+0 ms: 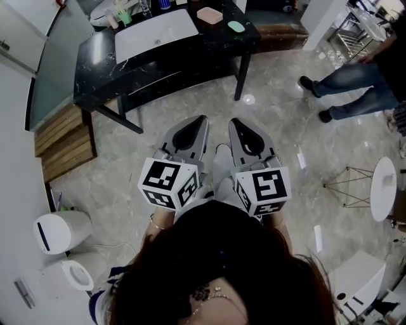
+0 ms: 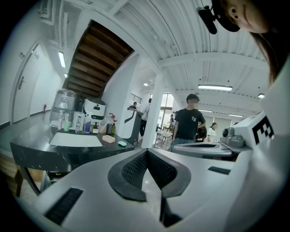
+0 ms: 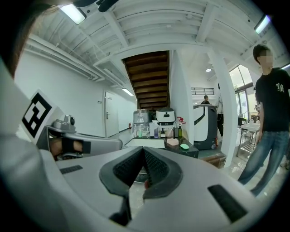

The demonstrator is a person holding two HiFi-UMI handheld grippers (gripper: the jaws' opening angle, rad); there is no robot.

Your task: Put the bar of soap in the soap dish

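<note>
The green soap (image 1: 235, 26) is laid on the black table (image 1: 101, 70), just beside the pink dish (image 1: 209, 14) and near the white sink (image 1: 155, 35). The left gripper (image 1: 199, 122) and right gripper (image 1: 235, 124) are held side by side, well away from the table, each closed with nothing gripped.

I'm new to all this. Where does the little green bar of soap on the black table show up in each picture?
Head view: the green bar of soap lies at the top edge, right of middle.
Left gripper view: soap small, left of middle.
Right gripper view: soap small, right of middle.
Shared landmark: the pink soap dish, just left of the soap in every view.
</note>
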